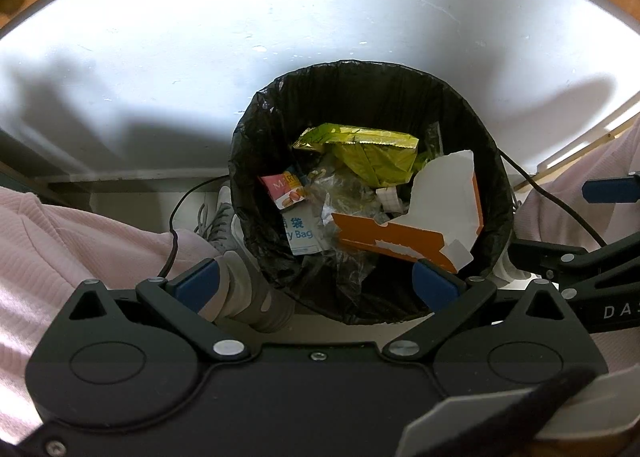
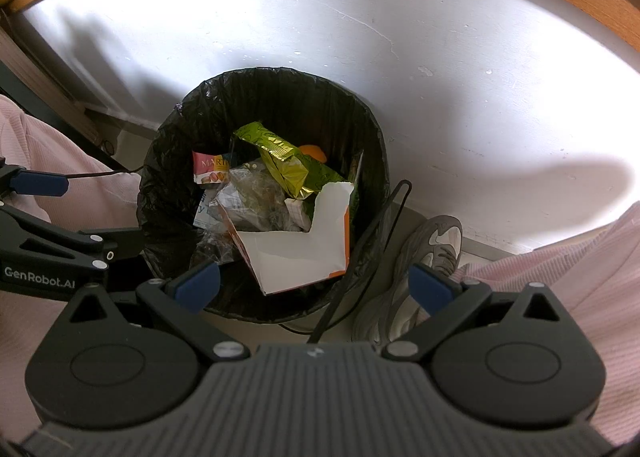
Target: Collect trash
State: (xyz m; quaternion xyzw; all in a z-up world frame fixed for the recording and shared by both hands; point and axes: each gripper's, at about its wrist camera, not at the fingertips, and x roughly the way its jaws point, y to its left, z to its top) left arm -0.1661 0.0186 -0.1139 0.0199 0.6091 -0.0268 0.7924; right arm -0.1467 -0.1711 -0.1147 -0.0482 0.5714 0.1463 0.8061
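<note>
Beneath both grippers, against the white wall (image 2: 400,37), a round bin lined with a black plastic bag (image 1: 264,177) is seen, holding a torn orange-and-white cardboard carton (image 2: 296,253) and a crumpled yellow-green foil wrapper (image 1: 372,157). The left gripper (image 1: 316,287) and right gripper (image 2: 316,285) are spread apart, nothing held.

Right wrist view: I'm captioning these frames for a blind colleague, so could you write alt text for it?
A black-lined trash bin holds an orange-and-white carton, a green-gold wrapper and clear plastic. The open, empty right gripper hovers above its near rim, with a grey sneaker beside the bin.
</note>
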